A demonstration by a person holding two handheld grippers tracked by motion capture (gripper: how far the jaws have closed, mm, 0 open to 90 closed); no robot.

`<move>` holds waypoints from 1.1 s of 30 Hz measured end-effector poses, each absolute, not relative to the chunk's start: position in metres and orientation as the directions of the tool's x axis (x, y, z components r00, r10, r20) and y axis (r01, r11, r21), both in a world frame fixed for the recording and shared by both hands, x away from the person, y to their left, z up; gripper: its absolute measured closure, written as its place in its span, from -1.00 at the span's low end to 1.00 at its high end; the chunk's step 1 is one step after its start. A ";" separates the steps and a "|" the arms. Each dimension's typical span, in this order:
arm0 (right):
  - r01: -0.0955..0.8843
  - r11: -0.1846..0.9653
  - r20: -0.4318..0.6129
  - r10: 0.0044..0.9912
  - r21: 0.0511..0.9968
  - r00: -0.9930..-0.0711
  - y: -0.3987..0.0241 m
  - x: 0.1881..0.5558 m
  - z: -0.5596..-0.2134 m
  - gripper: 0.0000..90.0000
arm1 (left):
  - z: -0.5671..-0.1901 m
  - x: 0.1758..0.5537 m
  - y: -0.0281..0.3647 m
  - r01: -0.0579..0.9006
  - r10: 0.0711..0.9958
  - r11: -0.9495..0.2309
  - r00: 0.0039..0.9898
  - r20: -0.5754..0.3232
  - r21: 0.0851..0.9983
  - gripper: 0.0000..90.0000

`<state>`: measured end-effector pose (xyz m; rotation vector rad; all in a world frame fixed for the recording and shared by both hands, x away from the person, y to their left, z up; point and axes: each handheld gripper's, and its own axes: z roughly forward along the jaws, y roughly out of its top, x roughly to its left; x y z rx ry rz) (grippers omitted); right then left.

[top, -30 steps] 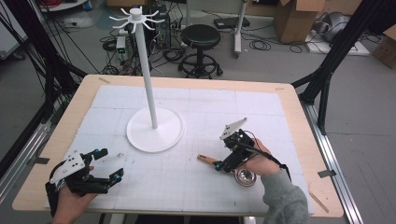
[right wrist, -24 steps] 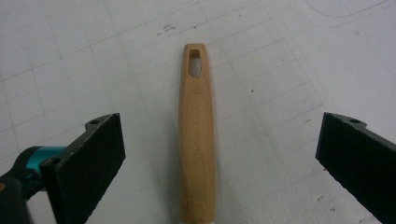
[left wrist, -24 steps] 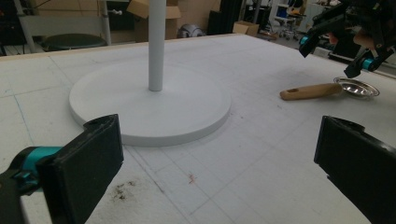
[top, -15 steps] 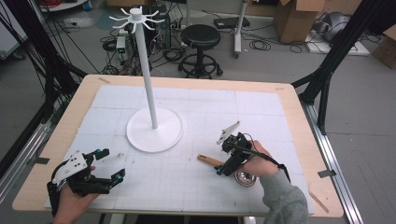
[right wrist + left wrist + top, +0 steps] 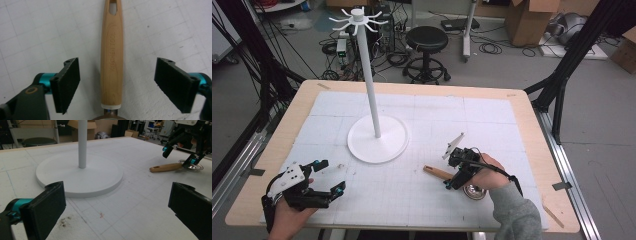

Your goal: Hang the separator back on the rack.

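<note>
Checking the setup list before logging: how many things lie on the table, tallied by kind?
Tall white stand with round base: 1
Wooden-handled metal strainer: 1
Hand-held black claw tools: 2, left claw and right claw
Total: 4

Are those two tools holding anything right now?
Nothing yet. The right tool has been closing around the ladle's wooden handle without touching; the left tool is open.

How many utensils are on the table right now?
1: a wooden-handled utensil lying flat near the table's front right, its handle between the right gripper's open jaws. None other seen.
</note>
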<state>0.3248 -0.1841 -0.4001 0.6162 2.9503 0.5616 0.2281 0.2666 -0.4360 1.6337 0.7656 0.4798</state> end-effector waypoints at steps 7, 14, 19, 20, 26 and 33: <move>0.372 0.868 -0.008 0.396 0.329 -0.918 -0.181 0.325 -0.400 -0.31 | -0.436 0.227 0.268 0.218 0.712 -0.076 0.695 -0.100 0.973 -0.96; 0.375 0.884 -0.003 0.392 0.279 -0.920 -0.180 0.325 -0.403 -0.12 | -0.436 0.226 0.268 0.218 0.716 -0.071 0.691 -0.102 0.973 -0.96; 0.375 0.888 0.007 0.387 0.266 -0.922 -0.179 0.325 -0.404 -0.03 | -0.436 0.226 0.269 0.219 0.715 -0.073 0.692 -0.102 0.973 -0.96; 0.376 0.888 0.010 0.387 0.263 -0.922 -0.179 0.324 -0.404 -0.02 | -0.436 0.226 0.269 0.219 0.714 -0.075 0.693 -0.101 0.973 -0.96; 0.386 0.892 0.017 0.393 0.236 -0.919 -0.180 0.324 -0.406 0.05 | -0.436 0.226 0.269 0.219 0.715 -0.072 0.692 -0.103 0.973 -0.96; 0.398 0.895 0.022 0.402 0.203 -0.915 -0.181 0.324 -0.409 0.11 | -0.436 0.226 0.269 0.218 0.714 -0.072 0.692 -0.102 0.973 -0.96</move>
